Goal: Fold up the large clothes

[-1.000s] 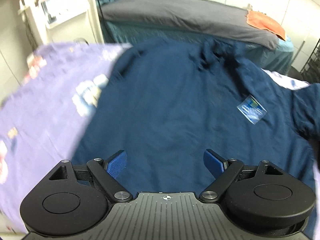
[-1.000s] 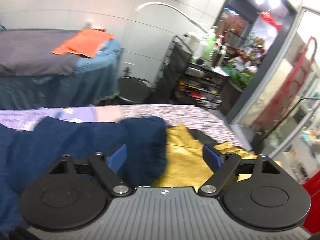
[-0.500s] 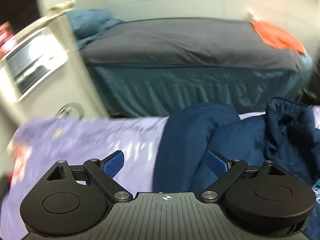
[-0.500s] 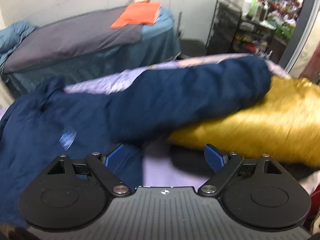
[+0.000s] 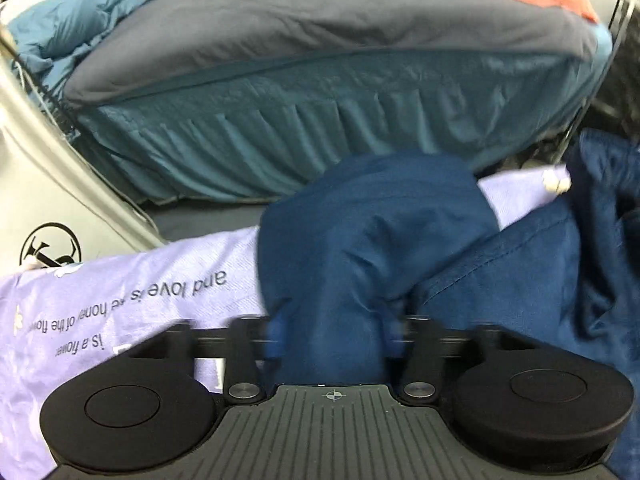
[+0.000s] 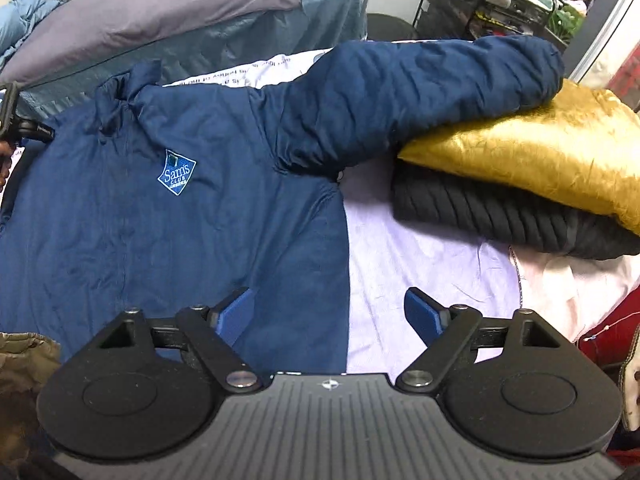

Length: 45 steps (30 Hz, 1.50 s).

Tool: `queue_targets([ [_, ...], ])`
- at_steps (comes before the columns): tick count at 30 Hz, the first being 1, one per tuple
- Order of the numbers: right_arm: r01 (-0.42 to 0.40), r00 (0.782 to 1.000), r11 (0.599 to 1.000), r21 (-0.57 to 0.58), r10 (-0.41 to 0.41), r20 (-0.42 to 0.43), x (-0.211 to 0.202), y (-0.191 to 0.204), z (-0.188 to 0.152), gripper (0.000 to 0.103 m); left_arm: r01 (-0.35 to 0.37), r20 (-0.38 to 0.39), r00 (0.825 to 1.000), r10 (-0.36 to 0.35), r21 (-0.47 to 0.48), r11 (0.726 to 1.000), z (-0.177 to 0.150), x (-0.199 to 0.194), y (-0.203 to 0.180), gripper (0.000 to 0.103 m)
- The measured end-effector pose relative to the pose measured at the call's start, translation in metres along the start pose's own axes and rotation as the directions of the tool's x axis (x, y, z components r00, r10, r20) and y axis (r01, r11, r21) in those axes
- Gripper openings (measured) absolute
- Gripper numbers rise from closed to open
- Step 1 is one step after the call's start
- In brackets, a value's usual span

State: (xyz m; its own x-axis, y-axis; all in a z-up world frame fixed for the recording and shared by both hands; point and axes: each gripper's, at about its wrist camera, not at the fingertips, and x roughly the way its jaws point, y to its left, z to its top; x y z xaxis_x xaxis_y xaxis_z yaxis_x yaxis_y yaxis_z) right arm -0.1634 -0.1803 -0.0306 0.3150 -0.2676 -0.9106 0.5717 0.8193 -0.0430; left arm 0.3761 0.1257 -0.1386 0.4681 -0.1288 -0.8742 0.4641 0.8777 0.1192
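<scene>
A navy jacket (image 6: 160,220) with a blue chest badge lies flat on the lavender sheet (image 6: 420,260). Its right sleeve (image 6: 420,84) stretches out onto a gold garment. In the left wrist view the other sleeve (image 5: 360,232) humps up off the sheet and runs down between my left gripper's (image 5: 335,332) blurred fingers. Those jaws are closing around the sleeve, and I cannot see the pads pressing it. My right gripper (image 6: 328,306) hovers over the jacket's side edge. Its jaws are wide and closing slightly, with only that edge and the sheet below them.
A folded gold garment (image 6: 540,152) rests on a black knitted one (image 6: 500,216) at the right. A bed with a grey cover (image 5: 320,32) and teal skirt stands behind. A wire rack (image 6: 460,0) is at the back right, and olive fabric (image 6: 24,356) at the lower left.
My left gripper swung from the jacket's body to the left sleeve, and its jaws narrowed around it. My right gripper swung from the right sleeve's end to the jacket's side edge.
</scene>
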Motion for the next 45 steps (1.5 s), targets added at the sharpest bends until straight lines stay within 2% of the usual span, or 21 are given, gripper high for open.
queue_targets([
  [2,-0.011,1.0,1.0,-0.026,0.012,0.005,0.004,0.008,0.005,0.084,0.005,0.077,0.997,-0.003,-0.026,1.0,-0.006,-0.022,0.01,0.057],
  [5,-0.049,0.999,0.996,-0.07,0.05,0.016,0.008,0.023,0.015,0.083,0.018,0.216,0.976,0.012,-0.134,0.991,-0.022,-0.073,0.037,0.048],
  [7,-0.083,0.996,0.992,-0.099,0.085,0.017,0.011,0.034,0.021,0.08,-0.019,0.328,0.94,0.092,-0.219,0.976,-0.046,-0.119,0.061,0.047],
  [9,-0.122,0.992,0.983,-0.137,0.126,0.018,0.016,0.046,0.027,0.08,-0.027,0.419,0.886,0.199,-0.38,0.924,-0.086,-0.172,0.097,0.048],
  [10,-0.139,0.99,0.978,-0.154,0.143,0.015,0.019,0.052,0.03,0.08,-0.026,0.432,0.867,0.25,-0.462,0.887,-0.109,-0.191,0.113,0.048],
  [11,-0.154,0.987,0.974,-0.168,0.158,0.008,0.021,0.058,0.031,0.08,-0.021,0.419,0.859,0.295,-0.547,0.837,-0.138,-0.209,0.13,0.049],
  [14,-0.207,0.978,0.956,-0.209,0.207,-0.022,0.031,0.077,0.034,0.078,0.018,0.346,0.87,0.351,-0.734,0.679,-0.232,-0.234,0.173,0.052],
  [15,-0.22,0.975,0.949,-0.225,0.219,-0.03,0.032,0.082,0.034,0.078,0.028,0.311,0.89,0.335,-0.768,0.639,-0.257,-0.232,0.181,0.06],
  [16,-0.23,0.973,0.943,-0.239,0.227,-0.04,0.034,0.086,0.034,0.078,0.027,0.255,0.917,0.305,-0.805,0.593,-0.281,-0.223,0.188,0.088],
  [17,-0.239,0.971,0.938,-0.25,0.233,-0.053,0.036,0.091,0.034,0.078,0.008,0.195,0.937,0.29,-0.84,0.542,-0.301,-0.215,0.193,0.1],
  [18,-0.249,0.969,0.934,-0.257,0.239,-0.068,0.039,0.095,0.034,0.079,-0.018,0.147,0.946,0.289,-0.866,0.5,-0.318,-0.208,0.194,0.101],
  [21,-0.272,0.962,0.924,-0.27,0.253,-0.103,0.044,0.102,0.032,0.079,-0.023,0.091,0.971,0.223,-0.886,0.462,-0.348,-0.191,0.195,0.103],
  [22,-0.272,0.962,0.923,-0.273,0.252,-0.106,0.045,0.104,0.031,0.079,-0.025,0.074,0.976,0.206,-0.897,0.441,-0.353,-0.187,0.195,0.103],
  [23,-0.273,0.962,0.921,-0.279,0.252,-0.107,0.044,0.106,0.031,0.08,-0.022,0.073,0.977,0.201,-0.901,0.434,-0.358,-0.186,0.193,0.103],
  [26,-0.266,0.964,0.916,-0.3,0.247,-0.103,0.044,0.112,0.029,0.082,-0.015,0.082,0.975,0.208,-0.904,0.427,-0.359,-0.189,0.186,0.103],
  [27,-0.265,0.964,0.915,-0.303,0.246,-0.101,0.044,0.113,0.029,0.083,-0.006,0.094,0.973,0.209,-0.9,0.435,-0.359,-0.191,0.183,0.103],
  [31,-0.265,0.964,0.92,-0.29,0.247,-0.1,0.047,0.115,0.028,0.085,0.029,0.136,0.974,0.181,-0.87,0.492,-0.352,-0.196,0.178,0.103],
  [36,-0.292,0.956,0.923,-0.25,0.269,-0.12,0.055,0.116,0.022,0.086,0.071,0.153,0.982,0.111,-0.841,0.537,-0.343,-0.194,0.172,0.103],
  [38,-0.294,0.954,0.923,-0.25,0.267,-0.138,0.06,0.116,0.015,0.088,0.073,0.148,0.985,0.084,-0.815,0.575,-0.343,-0.194,0.16,0.103],
  [42,-0.274,0.958,0.929,-0.251,0.238,-0.163,0.069,0.112,0.001,0.088,0.076,0.12,0.993,0.019,-0.737,0.671,-0.346,-0.194,0.129,0.103],
  [45,-0.256,0.962,0.931,-0.261,0.22,-0.161,0.073,0.104,-0.011,0.088,0.097,0.093,0.995,-0.046,-0.684,0.723,-0.351,-0.191,0.107,0.103],
])
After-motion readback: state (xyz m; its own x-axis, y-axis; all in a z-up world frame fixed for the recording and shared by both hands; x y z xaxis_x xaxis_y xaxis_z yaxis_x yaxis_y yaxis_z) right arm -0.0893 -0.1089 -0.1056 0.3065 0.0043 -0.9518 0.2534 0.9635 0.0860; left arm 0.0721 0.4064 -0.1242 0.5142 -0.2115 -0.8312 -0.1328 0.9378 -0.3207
